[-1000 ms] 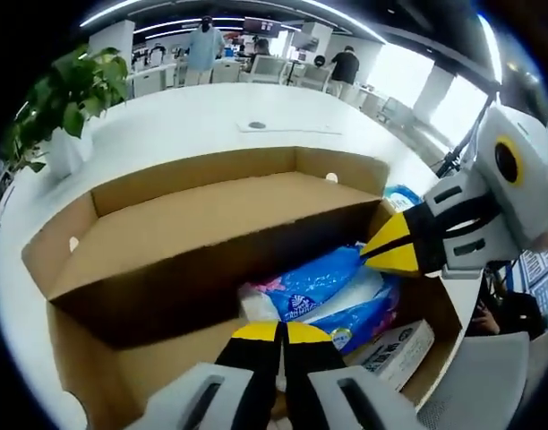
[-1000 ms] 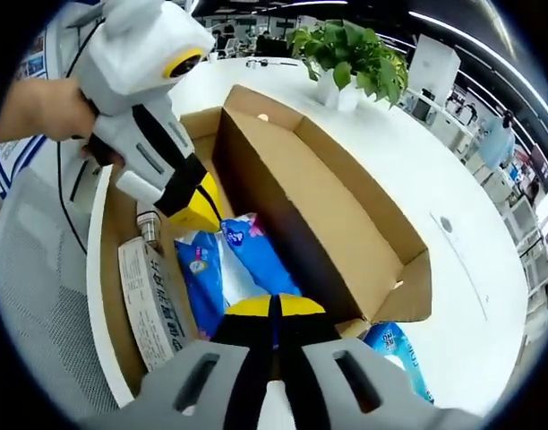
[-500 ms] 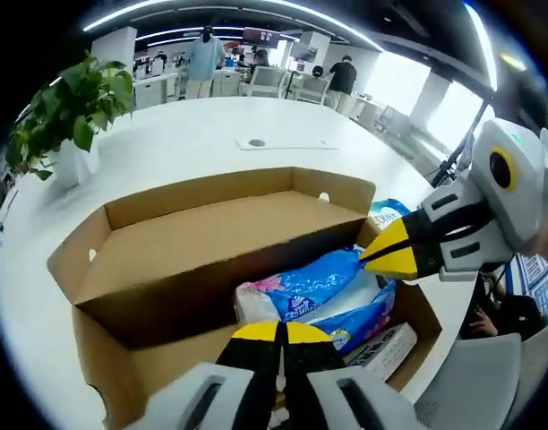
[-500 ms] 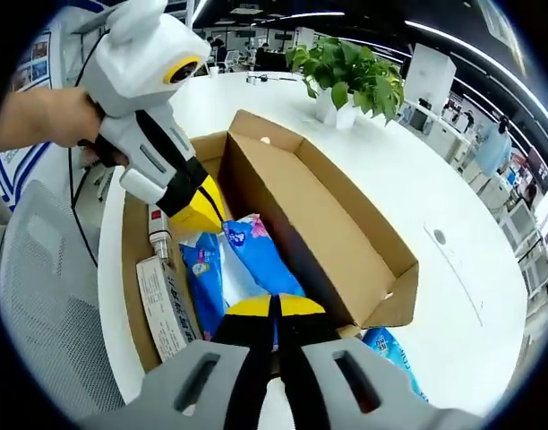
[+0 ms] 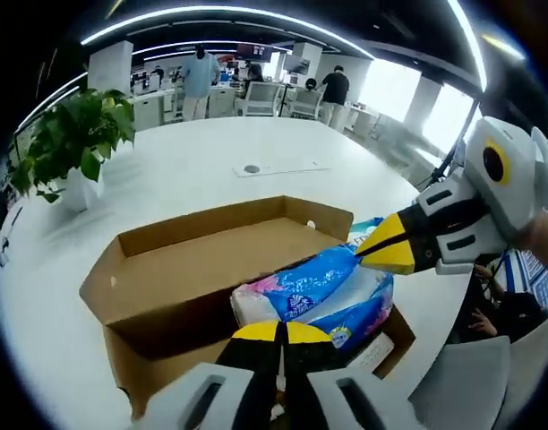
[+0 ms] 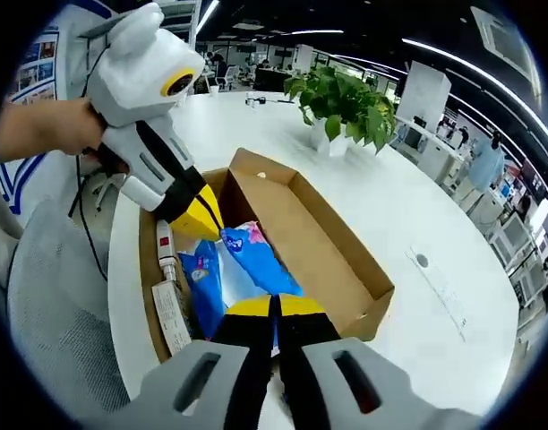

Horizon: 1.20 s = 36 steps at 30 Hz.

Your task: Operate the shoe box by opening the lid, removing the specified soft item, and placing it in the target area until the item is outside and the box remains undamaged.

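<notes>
A soft blue tissue pack (image 5: pixel 314 291) hangs between both grippers, raised partly over the open brown shoe box (image 5: pixel 184 269). My left gripper (image 5: pixel 278 333) is shut on its near end. The right gripper (image 5: pixel 388 249) comes in from the right, its yellow tips pinched on the pack's far end. In the right gripper view the same pack (image 6: pixel 247 260) lies above the box (image 6: pixel 332 255); my right gripper (image 6: pixel 274 306) is shut on it. The left gripper (image 6: pixel 201 213), held by a hand, pinches the other end. The lid stands folded back along the box's long side.
A white carton (image 6: pixel 173 315) and a small bottle lie in the box beside the pack. A potted plant (image 5: pixel 72 139) (image 6: pixel 341 94) stands on the white table (image 5: pixel 211 161). A grey chair (image 6: pixel 50 313) sits at the table edge. People stand far behind.
Both grippers have risen with the pack held between them. The box now looks smaller and lower, and the pack has come up out of it.
</notes>
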Each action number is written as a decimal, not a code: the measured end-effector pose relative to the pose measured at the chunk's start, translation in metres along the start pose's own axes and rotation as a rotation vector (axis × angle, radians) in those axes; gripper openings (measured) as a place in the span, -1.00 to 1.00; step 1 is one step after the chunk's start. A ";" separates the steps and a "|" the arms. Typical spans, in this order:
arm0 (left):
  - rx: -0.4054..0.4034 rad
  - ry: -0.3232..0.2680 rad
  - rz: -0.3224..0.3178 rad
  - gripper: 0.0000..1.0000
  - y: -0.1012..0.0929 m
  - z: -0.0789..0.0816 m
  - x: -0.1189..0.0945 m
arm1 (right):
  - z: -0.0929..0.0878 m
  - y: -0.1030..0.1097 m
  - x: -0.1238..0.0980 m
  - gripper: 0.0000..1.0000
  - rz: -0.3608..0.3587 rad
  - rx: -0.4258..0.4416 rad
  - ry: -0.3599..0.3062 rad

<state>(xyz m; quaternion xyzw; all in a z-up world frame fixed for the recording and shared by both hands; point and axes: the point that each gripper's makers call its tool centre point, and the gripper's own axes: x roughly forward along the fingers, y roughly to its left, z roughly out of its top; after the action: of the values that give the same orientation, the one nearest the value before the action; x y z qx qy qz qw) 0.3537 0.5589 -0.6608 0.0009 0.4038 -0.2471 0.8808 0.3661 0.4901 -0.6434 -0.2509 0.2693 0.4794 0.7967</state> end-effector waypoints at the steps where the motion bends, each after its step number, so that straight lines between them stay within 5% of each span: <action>1: 0.009 -0.006 0.004 -1.00 -0.001 0.003 -0.002 | 0.001 0.000 -0.001 -1.00 -0.001 -0.003 -0.003; 17: 0.054 -0.059 -0.009 -1.00 -0.026 0.036 -0.019 | 0.013 -0.017 -0.037 -1.00 -0.033 -0.021 -0.036; 36: 0.136 -0.059 -0.093 -1.00 -0.084 0.064 0.011 | -0.026 -0.049 -0.085 -1.00 -0.110 0.023 -0.004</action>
<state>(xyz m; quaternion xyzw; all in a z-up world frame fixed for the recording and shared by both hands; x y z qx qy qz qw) 0.3688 0.4679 -0.6090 0.0348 0.3595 -0.3146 0.8779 0.3719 0.3991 -0.5980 -0.2551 0.2589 0.4324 0.8252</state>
